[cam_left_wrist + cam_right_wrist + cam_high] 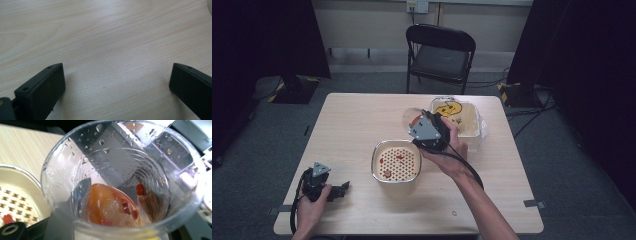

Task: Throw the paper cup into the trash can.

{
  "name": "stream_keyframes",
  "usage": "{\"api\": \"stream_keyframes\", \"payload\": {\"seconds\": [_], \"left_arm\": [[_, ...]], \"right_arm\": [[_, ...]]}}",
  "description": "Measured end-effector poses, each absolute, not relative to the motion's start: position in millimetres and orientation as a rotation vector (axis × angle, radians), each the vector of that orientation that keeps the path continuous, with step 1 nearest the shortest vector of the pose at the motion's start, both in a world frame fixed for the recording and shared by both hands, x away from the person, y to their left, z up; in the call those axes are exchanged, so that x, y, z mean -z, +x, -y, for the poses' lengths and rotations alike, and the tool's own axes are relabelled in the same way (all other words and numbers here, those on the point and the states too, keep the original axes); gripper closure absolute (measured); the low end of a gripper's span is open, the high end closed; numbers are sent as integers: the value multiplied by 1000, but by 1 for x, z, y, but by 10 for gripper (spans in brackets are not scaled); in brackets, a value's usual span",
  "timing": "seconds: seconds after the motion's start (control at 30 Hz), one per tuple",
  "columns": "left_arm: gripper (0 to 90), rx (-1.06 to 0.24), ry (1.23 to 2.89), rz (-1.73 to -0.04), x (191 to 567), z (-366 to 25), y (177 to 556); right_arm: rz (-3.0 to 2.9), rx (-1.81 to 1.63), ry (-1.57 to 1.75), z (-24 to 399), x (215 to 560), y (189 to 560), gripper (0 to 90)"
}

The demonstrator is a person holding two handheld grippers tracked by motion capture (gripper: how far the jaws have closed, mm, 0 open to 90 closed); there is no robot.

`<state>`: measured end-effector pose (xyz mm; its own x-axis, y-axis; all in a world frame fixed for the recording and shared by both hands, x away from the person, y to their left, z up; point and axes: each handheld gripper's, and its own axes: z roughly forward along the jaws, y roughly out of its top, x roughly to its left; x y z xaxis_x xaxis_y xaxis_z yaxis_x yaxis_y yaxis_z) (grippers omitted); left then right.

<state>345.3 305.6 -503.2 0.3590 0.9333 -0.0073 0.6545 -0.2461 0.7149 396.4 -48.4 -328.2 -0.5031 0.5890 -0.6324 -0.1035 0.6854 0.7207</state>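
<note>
My right gripper (418, 123) is shut on a clear plastic cup (411, 118), held tilted above the table between the strainer bowl and a clear box. Inside the cup (120, 182) lie orange liquid, ice pieces and small red berries (140, 189), with droplets on its wall. The cream strainer bowl (396, 161) stands at mid-table with a perforated insert and a few red bits on it; its rim (18, 171) lies to the cup's left. My left gripper (341, 189) rests open on the wood near the front left, nothing between its jaws (116, 75).
A clear plastic box with a yellow cartoon figure (458, 118) stands behind the right hand. A black folding chair (439, 52) faces the table's far edge. A small ring (454, 213) lies near the front edge. Bare wood (352, 125) stretches left of the bowl.
</note>
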Motion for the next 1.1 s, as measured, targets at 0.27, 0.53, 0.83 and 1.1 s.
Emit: {"api": "stream_keyframes", "payload": {"seconds": [0.27,0.53,0.83,1.1], "left_arm": [[0,-570,1993,-1374,503,-306,345],[0,-570,1993,-1374,503,-306,345],[0,-569,1993,-1373,503,-306,345],[0,-570,1994,-1374,503,-306,345]], "right_arm": [[-1925,-695,234,36,339,392,451],[-1892,-501,88,25,348,388,455],[-1841,-350,-22,17,355,381,461],[-1783,-226,-123,11,358,379,467]]}}
